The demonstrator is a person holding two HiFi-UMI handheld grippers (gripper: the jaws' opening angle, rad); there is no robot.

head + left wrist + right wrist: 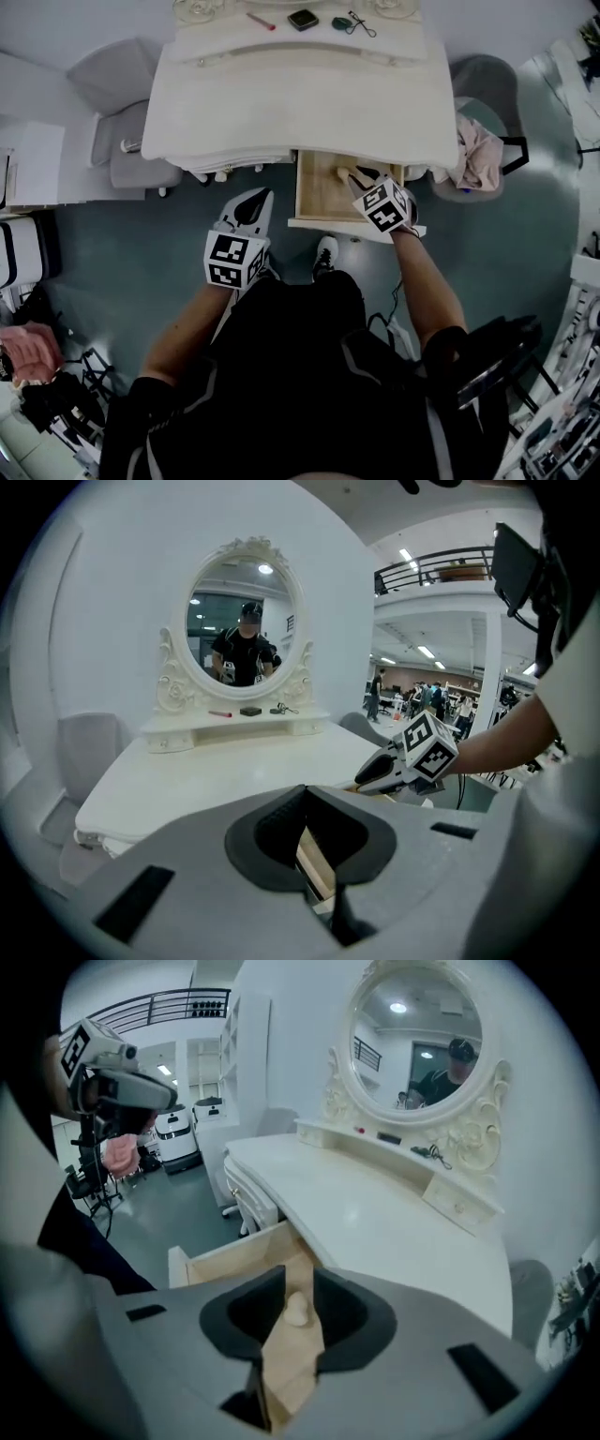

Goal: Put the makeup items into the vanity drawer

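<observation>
The white vanity (300, 112) has its wooden drawer (302, 187) pulled out. My right gripper (361, 180) reaches over the drawer. In the right gripper view its jaws (298, 1279) stand apart, and a small beige makeup item (297, 1309) lies on the drawer floor (225, 1260) between them, with no pad touching it. My left gripper (251, 208) hangs over the floor left of the drawer, its tips together (302, 794) with nothing in them. On the vanity's back shelf lie a red pencil (261, 21), a black compact (303, 19), a green item (340, 22) and an eyelash curler (361, 23).
A grey chair (127, 141) stands at the vanity's left end. A stool with a pink cloth (478, 150) stands at its right end. The oval mirror (246, 635) rises behind the shelf. A person's shoe (325, 255) is on the floor below the drawer front.
</observation>
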